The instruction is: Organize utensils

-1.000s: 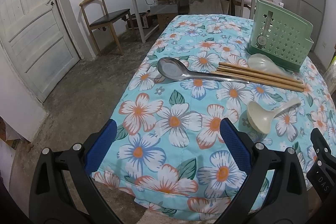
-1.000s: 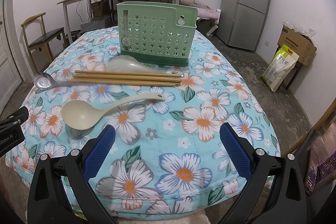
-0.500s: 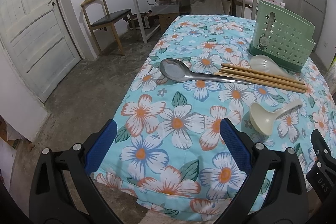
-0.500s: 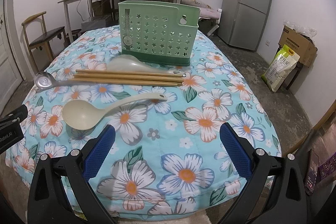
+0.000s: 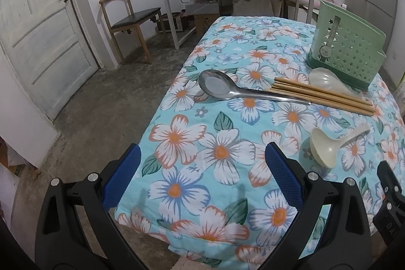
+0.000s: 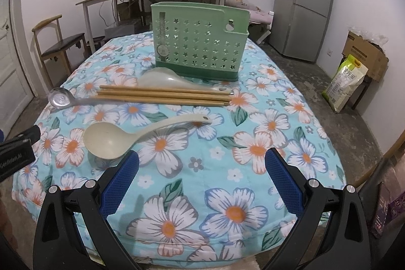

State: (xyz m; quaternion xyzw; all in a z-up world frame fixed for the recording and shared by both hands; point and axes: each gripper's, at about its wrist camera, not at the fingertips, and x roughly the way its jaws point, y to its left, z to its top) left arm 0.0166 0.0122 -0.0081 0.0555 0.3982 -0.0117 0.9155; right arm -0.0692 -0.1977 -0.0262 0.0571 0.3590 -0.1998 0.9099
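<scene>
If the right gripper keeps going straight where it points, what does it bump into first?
Probably the flowered cloth itself, since the right gripper is open and tilts down at bare cloth. The cream ladle lies just left of that line; depth is hard to judge.

Both wrist views look forward from low at the surface's (image 5: 182, 143) near edge: the left from its near-left corner, the right centred. Both share the green holder (image 6: 200, 42) and utensils.

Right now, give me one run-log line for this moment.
left gripper: open, empty | right gripper: open, empty | cream ladle, steel spoon, chopsticks: on cloth | green holder: upright
</scene>
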